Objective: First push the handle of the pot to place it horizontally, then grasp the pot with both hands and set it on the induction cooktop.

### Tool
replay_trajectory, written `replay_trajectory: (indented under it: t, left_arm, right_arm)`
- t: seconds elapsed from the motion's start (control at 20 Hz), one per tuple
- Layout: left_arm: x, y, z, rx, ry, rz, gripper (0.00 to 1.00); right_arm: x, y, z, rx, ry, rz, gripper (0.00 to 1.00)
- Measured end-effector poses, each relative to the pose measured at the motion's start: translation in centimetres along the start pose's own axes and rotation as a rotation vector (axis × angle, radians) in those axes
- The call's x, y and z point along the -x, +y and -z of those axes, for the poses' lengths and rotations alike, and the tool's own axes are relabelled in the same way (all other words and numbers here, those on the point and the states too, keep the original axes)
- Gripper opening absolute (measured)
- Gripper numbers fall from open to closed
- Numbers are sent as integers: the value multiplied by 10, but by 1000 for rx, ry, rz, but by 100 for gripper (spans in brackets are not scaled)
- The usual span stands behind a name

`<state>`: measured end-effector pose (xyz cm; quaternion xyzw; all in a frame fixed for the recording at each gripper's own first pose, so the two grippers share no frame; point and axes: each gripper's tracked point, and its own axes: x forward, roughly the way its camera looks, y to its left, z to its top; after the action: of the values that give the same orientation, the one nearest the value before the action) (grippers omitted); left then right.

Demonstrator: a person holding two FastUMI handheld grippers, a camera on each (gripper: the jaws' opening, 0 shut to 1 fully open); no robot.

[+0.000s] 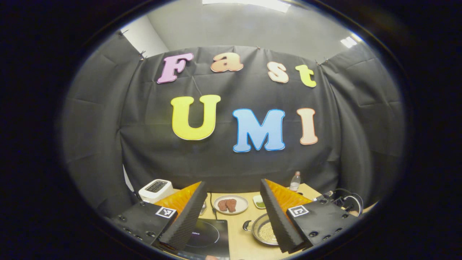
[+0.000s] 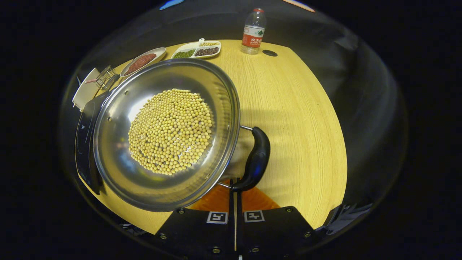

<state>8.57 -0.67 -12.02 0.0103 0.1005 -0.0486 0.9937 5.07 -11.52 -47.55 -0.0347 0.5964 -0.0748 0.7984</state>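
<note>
While I hold both tools over the worktop point(image 2: 303, 108), this is how things lie, left to right:

Left jaws point(image 1: 232, 213): spread wide, nothing between them, held up above the worktop and facing the black cloth wall.
White appliance point(image 1: 156, 189): at the far left edge of the worktop in the left gripper view, beside my left finger.
Cooktop point(image 1: 211, 234): a flat black slab with a ring on top, lying below and between my left jaws; in the right gripper view it lies just left of the pot, its edge partly under the pot's rim.
Plate of brown pieces point(image 1: 231, 204): behind the cooktop, toward the wall.
Pot point(image 2: 166, 133): a shiny steel pan on the worktop just right of the cooktop, its bottom covered with yellow beans point(image 2: 171, 131).
Pot handle point(image 2: 257, 159): black and curved, on the right side of the pot, running from the rim down toward my right jaws.
Right jaws point(image 2: 235, 187): closed tight together with no gap, the tips touching the near end of the handle; they grip nothing.
Divided dish point(image 2: 196, 50): far side of the worktop, green and dark fillings.
Water bottle point(image 2: 253, 31): upright at the far edge, right of the dish.
</note>
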Motion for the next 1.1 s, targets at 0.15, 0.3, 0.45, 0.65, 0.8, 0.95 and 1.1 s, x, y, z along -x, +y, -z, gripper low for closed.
replay_trajectory:
  t: [0.15,0.3,0.45,0.65,0.8,0.95,1.1]
  left_arm:
    - [-8,-12,2,-11,2,0,99]
    - [-16,-26,10,-19,1,5,99]
    - [-23,-36,27,-24,25,-6,99]
    - [-29,-48,48,-10,63,-23,96]
    - [-33,-46,76,10,114,-50,97]
    - [-39,-48,99,27,156,-36,97]
    - [-51,-56,136,21,231,24,95]
  right_arm:
    - [-6,-8,-13,14,-12,2,3]
    - [-13,-14,-22,36,-21,-5,3]
    - [-17,-16,-36,44,-43,-22,3]
    - [-20,-20,-40,72,-66,-39,3]
    - [-10,-29,-42,65,-103,-61,2]
    - [12,-44,-37,6,-165,-70,39]
    - [46,-54,-38,-69,-288,-75,91]
